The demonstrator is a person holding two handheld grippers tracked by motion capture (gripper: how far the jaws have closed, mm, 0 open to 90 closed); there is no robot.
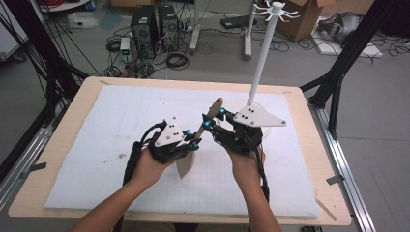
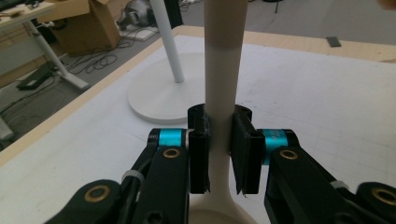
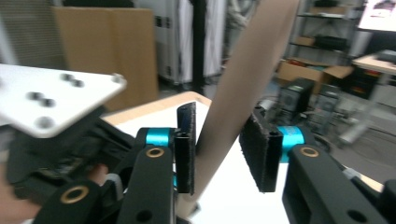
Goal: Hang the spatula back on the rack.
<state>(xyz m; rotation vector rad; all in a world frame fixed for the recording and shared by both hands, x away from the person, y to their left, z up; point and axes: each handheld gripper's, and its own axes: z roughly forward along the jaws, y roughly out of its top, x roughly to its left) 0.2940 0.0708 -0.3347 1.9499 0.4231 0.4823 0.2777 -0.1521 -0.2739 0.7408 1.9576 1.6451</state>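
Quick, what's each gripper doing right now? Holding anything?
Left hand-held gripper: closed on the spoon handle.
Right hand-held gripper: open, jaws on either side of the spoon handle, with a gap at one jaw.

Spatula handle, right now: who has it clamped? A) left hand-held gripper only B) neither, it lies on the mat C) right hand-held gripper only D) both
A: the left hand-held gripper has its jaws pressed on the spatula handle, while the right hand-held gripper stands open around it, with a gap at one pad.
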